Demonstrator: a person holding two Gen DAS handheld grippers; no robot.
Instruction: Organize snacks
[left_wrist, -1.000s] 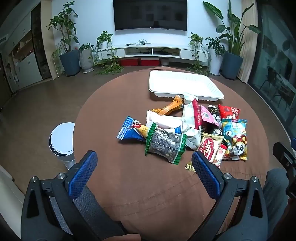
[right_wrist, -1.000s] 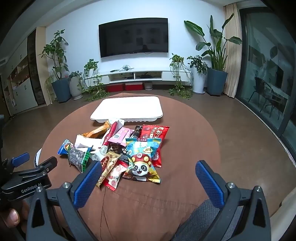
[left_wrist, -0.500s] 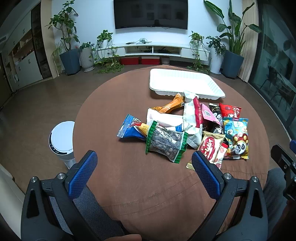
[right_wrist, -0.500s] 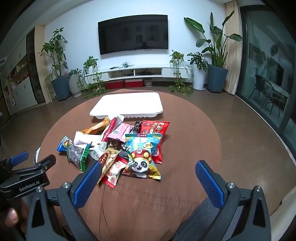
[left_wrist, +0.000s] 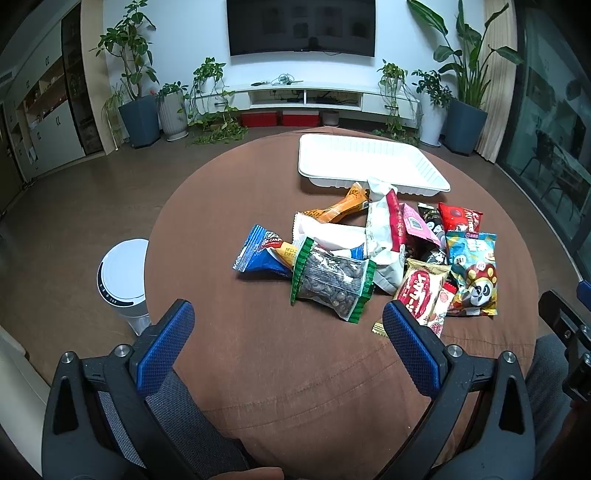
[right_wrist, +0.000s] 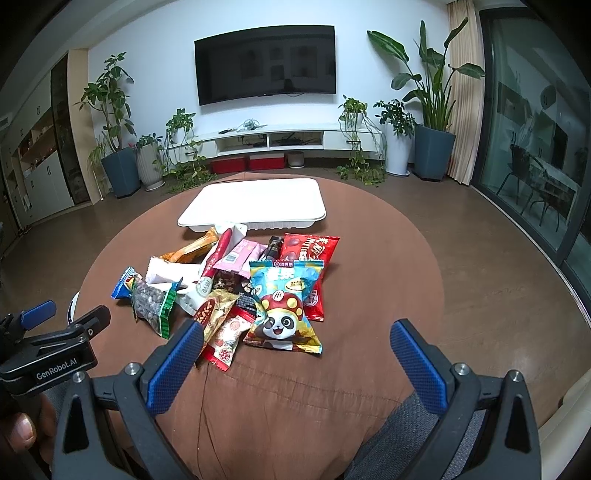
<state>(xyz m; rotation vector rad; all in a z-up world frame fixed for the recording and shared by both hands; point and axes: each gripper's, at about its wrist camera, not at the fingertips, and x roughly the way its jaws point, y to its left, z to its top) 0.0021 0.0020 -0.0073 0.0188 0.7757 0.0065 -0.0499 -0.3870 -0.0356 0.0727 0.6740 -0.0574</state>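
Two grippers, both spread wide and holding nothing: the left gripper (left_wrist: 288, 347) hangs over the near edge of the round table (left_wrist: 207, 229), the right gripper (right_wrist: 295, 360) does the same a bit further over. Nothing's been sorted yet as far as I can tell. The snack pile (right_wrist: 236, 288) sits mid-table, and the white tray (right_wrist: 255, 201) just behind it is bare.

Handling-wise, my guess is these are all light, crinkly foil or plastic packets, so they'll slide and flop rather than sit firm. The seed packet with green ends (left_wrist: 332, 286) is nearest the left gripper and lies on top of the blue packet (left_wrist: 258, 251), so it looks like the easy first grab. I'd pinch it across the flat sealed end, not the bulging middle, since the contents could crush or the film could slip.

For the right side, the panda bag (right_wrist: 284, 314) is on top and puffy. Probably air-filled, so take a crimped edge. It overlaps the red bag (right_wrist: 310, 251), so lifting might drag neighbours along.
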